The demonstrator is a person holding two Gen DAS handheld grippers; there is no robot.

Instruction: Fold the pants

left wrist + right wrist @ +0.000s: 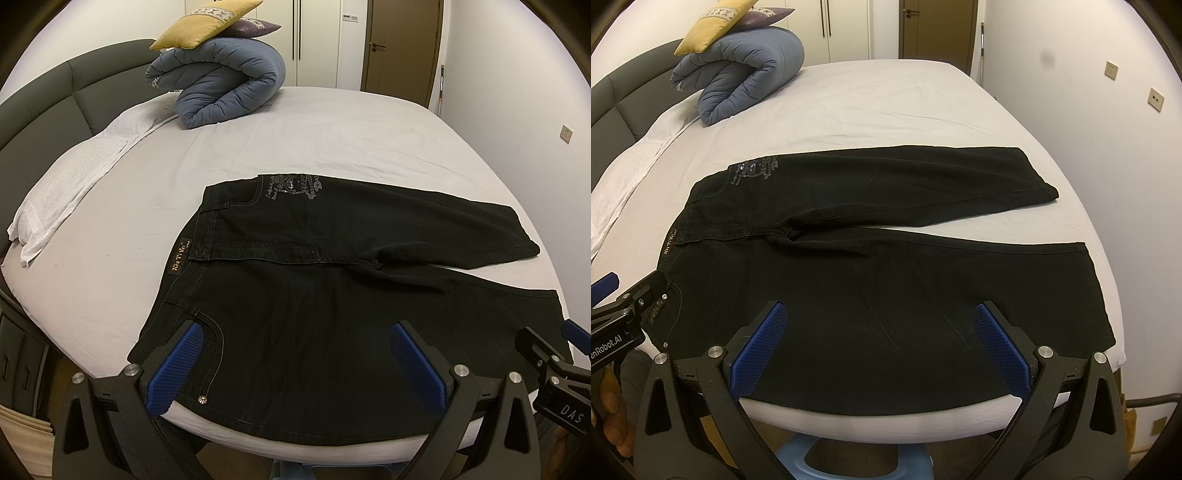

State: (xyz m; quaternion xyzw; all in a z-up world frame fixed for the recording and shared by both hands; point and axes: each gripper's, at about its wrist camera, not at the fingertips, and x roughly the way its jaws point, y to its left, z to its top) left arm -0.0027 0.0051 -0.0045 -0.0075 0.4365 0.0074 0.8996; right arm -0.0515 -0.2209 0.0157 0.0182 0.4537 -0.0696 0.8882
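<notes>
Black pants (pixel 332 295) lie flat on the white bed, waistband to the left, both legs spread apart and pointing right; they also show in the right wrist view (pixel 886 288). My left gripper (pixel 295 332) is open, its blue pads hovering over the near hip area close to the front pocket and the bed's near edge. My right gripper (pixel 879 314) is open over the near leg's thigh. The right gripper shows at the right edge of the left wrist view (pixel 546 350); the left gripper shows at the left edge of the right wrist view (pixel 631 302).
A rolled blue duvet (pixel 229 85) with a yellow cushion (pixel 207 24) sits at the far left by the grey headboard (pixel 55 107). White pillows (pixel 74 184) lie along the left. A wall (pixel 1108 129) runs close along the bed's right side.
</notes>
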